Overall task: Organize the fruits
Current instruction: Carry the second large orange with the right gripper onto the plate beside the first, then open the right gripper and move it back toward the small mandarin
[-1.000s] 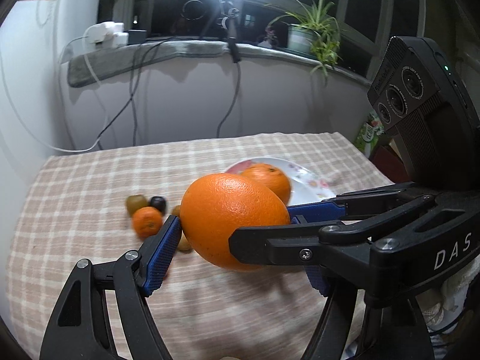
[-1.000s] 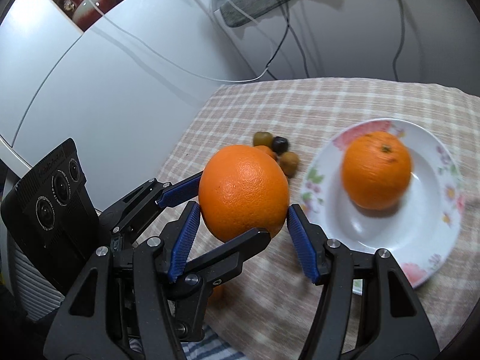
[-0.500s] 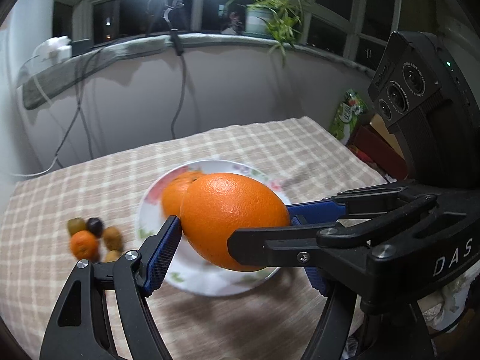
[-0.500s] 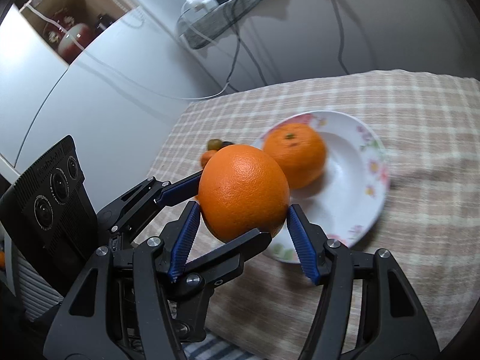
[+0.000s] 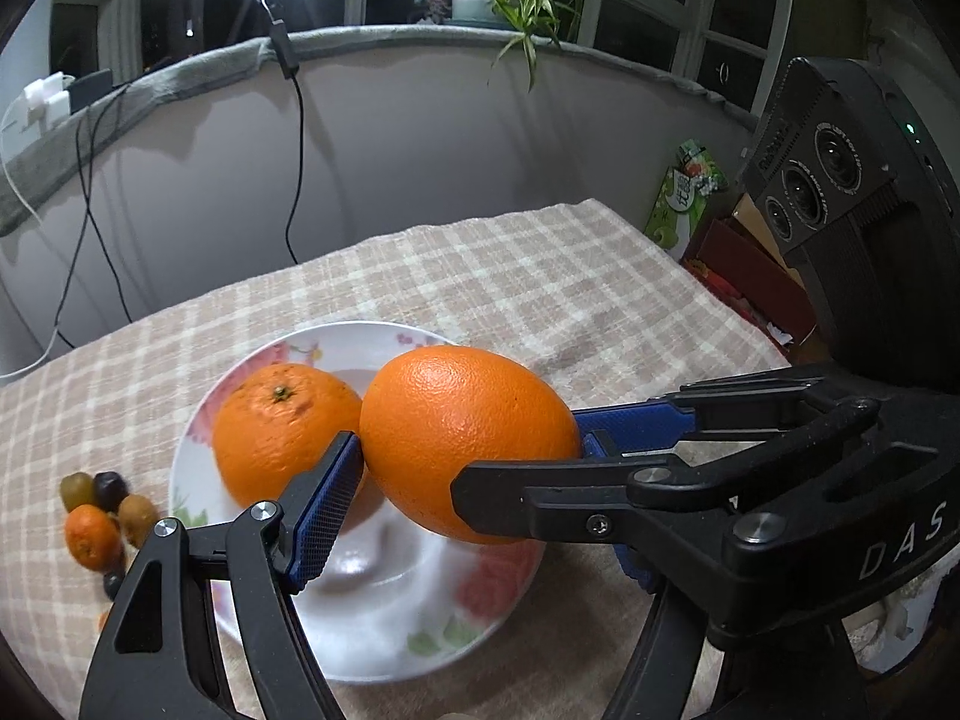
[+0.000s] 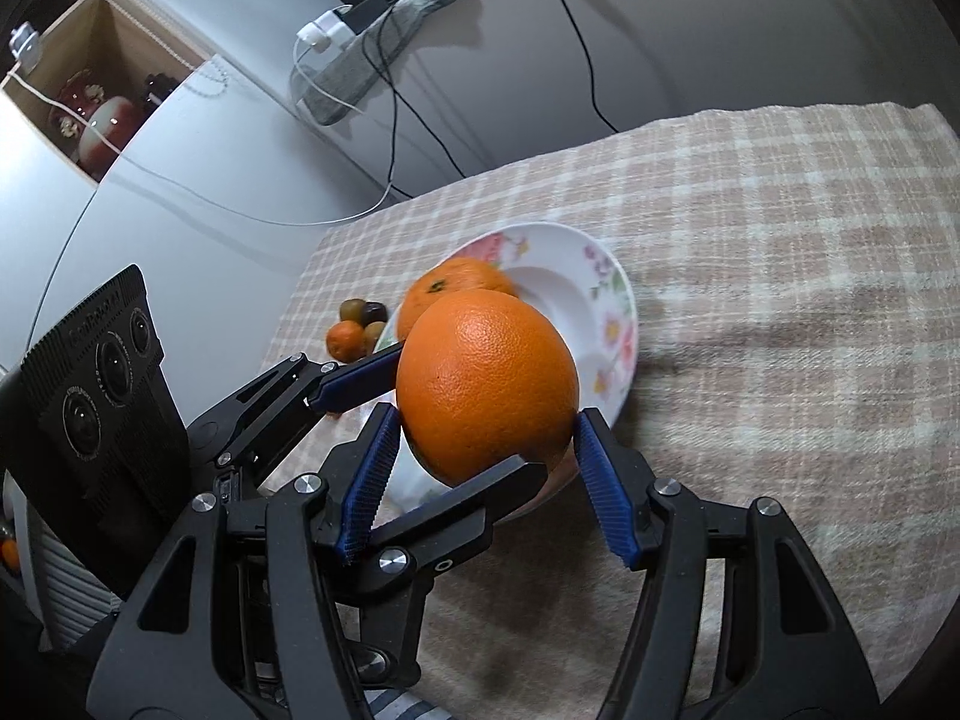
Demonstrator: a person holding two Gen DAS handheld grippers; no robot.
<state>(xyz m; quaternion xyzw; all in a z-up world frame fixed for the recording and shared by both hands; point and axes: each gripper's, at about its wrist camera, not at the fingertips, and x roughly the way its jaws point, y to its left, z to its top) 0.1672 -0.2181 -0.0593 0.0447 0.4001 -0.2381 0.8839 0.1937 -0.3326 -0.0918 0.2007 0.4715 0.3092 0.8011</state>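
A large orange is clamped between the blue pads of both grippers at once, held above a white flowered plate. My left gripper is shut on it; my right gripper is shut on it from the other side. A second orange lies in the plate, also in the right wrist view. The plate's rim shows behind the held orange.
Several small fruits lie in a cluster on the checked tablecloth left of the plate, also in the right wrist view. Boxes stand past the table's right edge. A wall with cables lies behind.
Both grippers carried the large orange to the right, from above the small fruits to above the plate, and lower toward it. Both stayed shut on it.
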